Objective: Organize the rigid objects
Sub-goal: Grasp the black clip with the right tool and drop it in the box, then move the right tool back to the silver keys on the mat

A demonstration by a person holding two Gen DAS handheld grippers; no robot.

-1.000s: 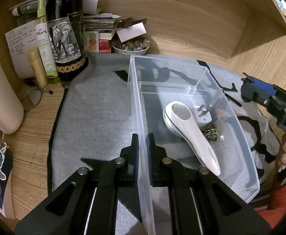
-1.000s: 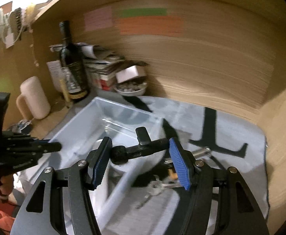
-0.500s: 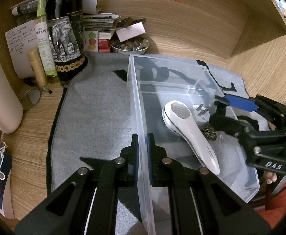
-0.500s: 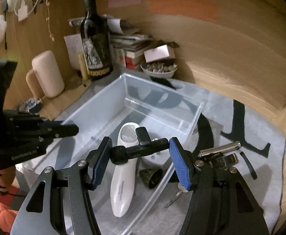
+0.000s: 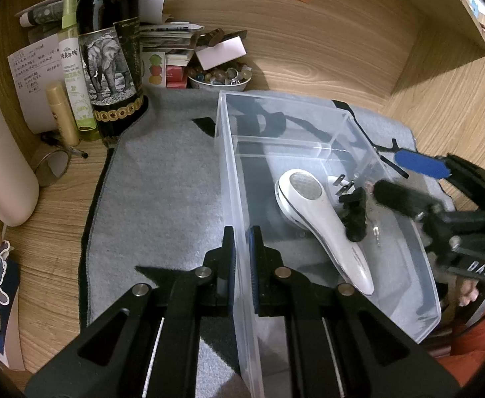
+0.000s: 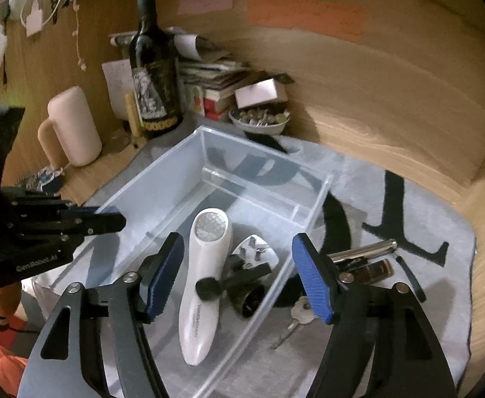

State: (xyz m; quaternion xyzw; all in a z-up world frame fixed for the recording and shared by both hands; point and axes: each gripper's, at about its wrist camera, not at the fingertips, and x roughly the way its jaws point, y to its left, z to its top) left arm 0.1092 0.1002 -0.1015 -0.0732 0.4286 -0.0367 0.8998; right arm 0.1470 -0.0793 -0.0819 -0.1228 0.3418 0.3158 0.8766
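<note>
Where it gripped the black clip (image 6: 222, 282), right hand-held gripper (image 6: 239, 277) now gapes.

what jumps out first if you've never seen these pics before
The clear plastic bin in the middle of the grey mat draws the eye, with a white handheld device lying inside it. The left claw is clamped on the bin's near wall, while the open right claw hovers over the bin above a small black object. Behind, a dark wine bottle with an elephant label stands at the mat's far left corner.
</note>
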